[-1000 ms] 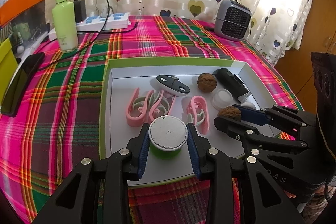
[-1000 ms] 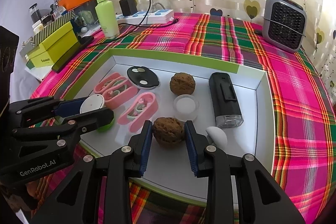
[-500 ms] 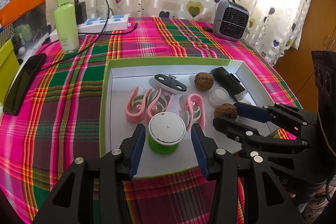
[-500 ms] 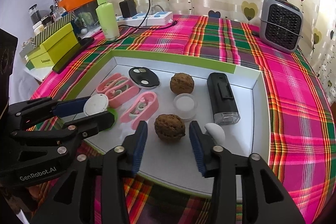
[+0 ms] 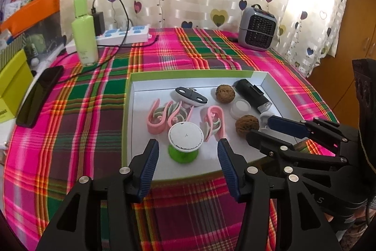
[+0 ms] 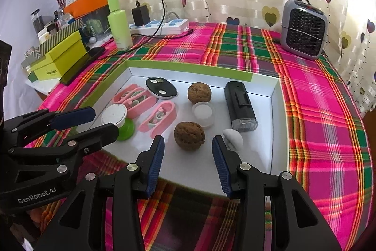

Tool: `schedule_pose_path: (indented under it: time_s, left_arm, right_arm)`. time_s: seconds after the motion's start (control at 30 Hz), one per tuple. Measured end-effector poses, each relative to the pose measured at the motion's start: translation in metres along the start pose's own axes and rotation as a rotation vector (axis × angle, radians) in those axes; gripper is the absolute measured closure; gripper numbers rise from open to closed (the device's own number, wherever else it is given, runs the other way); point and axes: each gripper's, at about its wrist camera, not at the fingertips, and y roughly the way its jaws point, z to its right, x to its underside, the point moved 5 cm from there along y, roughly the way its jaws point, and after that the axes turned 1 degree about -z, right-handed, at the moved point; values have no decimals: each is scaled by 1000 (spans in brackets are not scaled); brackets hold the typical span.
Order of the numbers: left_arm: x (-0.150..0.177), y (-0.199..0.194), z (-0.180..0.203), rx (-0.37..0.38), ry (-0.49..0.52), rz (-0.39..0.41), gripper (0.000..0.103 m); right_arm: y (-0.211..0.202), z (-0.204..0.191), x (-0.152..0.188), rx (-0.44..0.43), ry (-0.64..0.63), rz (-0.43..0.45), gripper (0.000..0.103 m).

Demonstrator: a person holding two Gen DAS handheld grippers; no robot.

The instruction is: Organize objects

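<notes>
The left gripper (image 5: 186, 149) sits at the lower centre of its own view with its jaws apart; they have just been opening, and the green spool with a white top (image 5: 185, 142) stands upright between them on the tray floor, clear of both blue pads (image 5: 150, 165). The right gripper (image 6: 188, 152) occupies the lower centre of its view, jaws likewise apart after opening, with the near walnut (image 6: 189, 135) resting free between the fingertips and touching neither pad. Both items lie in the white tray with a green rim (image 6: 188, 67), which rests on the plaid tablecloth (image 6: 317, 109). Further up the frame in the right wrist view, the tray also holds a second walnut (image 6: 199, 92), a small clear lidded pot (image 6: 203, 113) between the two walnuts, a black rectangular device (image 6: 240, 107) to their right, a black oval piece (image 6: 161, 88) to the upper left, and pink clips (image 6: 138, 100) along the left side. A small white rounded piece (image 6: 233, 137) lies just beside the right fingertip of the right gripper. At the upper right of the frame a grey fan heater (image 6: 303, 28) stands on the cloth; at the upper left stand a green bottle (image 6: 119, 22) and a white power strip (image 6: 162, 26).
</notes>
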Motion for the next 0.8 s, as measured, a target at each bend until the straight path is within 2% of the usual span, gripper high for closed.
schedule_pose_path:
  time_s: [0.13, 0.27, 0.6, 0.8]
  left_arm:
    - [5, -10, 0, -44, -5, 20, 48]
    - [10, -19, 1, -48, -12, 31, 48]
    - [30, -43, 7, -84, -11, 62, 48]
    - [47, -44, 11, -109, -11, 41, 48]
  right_arm:
    - [-13, -3, 2, 9, 7, 26, 59]
    - [-24, -5, 6, 24, 8, 40, 51]
    - [-42, -7, 25, 53, 34, 50, 51]
    - [-45, -8, 42, 87, 48, 22, 51]
